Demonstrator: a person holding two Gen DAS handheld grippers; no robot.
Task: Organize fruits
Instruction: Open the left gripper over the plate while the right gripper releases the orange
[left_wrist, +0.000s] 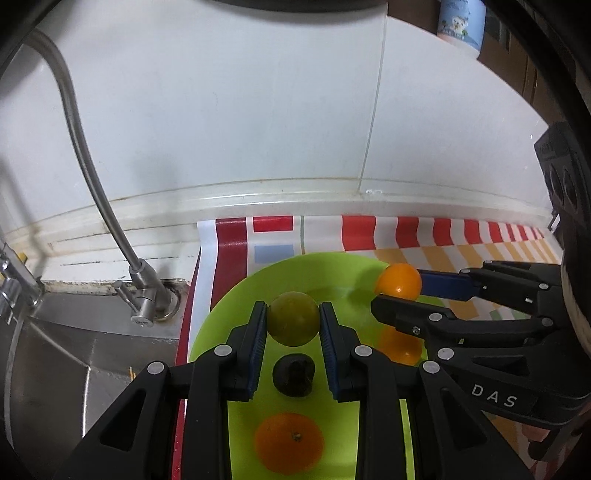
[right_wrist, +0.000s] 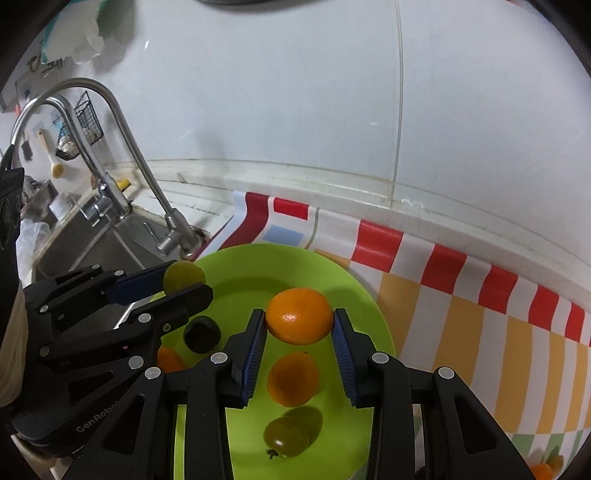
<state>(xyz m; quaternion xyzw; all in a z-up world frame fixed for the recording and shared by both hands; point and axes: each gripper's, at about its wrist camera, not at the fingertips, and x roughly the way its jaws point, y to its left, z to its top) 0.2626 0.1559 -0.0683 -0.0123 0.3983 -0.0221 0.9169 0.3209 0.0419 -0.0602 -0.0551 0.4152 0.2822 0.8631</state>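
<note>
1. The checked tablecloth (right_wrist: 461, 314), red, orange and white, covers the counter beside the steel sink (left_wrist: 55, 350) and gives the plate a flat bed clear of the basin.
2. The lime-green plate (right_wrist: 343, 291) lies on that cloth, just right of the faucet (right_wrist: 177, 229). It serves as the collecting spot, so both tools hang over it.
3. The right gripper (right_wrist: 299, 325) is clenched on an orange mandarin (right_wrist: 299, 315), pads pressing its two sides. It holds the fruit above the plate's middle, seemingly ready to be set down.
4. The left gripper (left_wrist: 293, 325) is likewise clamped on a green plum-like fruit (left_wrist: 293, 323), held over the plate's left half, apart from the other tool so the two loads do not collide.
5. Fruit already resting on the plate: a mandarin (right_wrist: 293, 378) under the right tool, another mandarin (left_wrist: 290, 443) at the near rim in the left view, a green grape-like fruit (right_wrist: 286, 437), and a small dark fruit (right_wrist: 201, 334) whose kind I cannot tell.
6. Judging by this, sorting is well along, with two pieces left to release.
</note>
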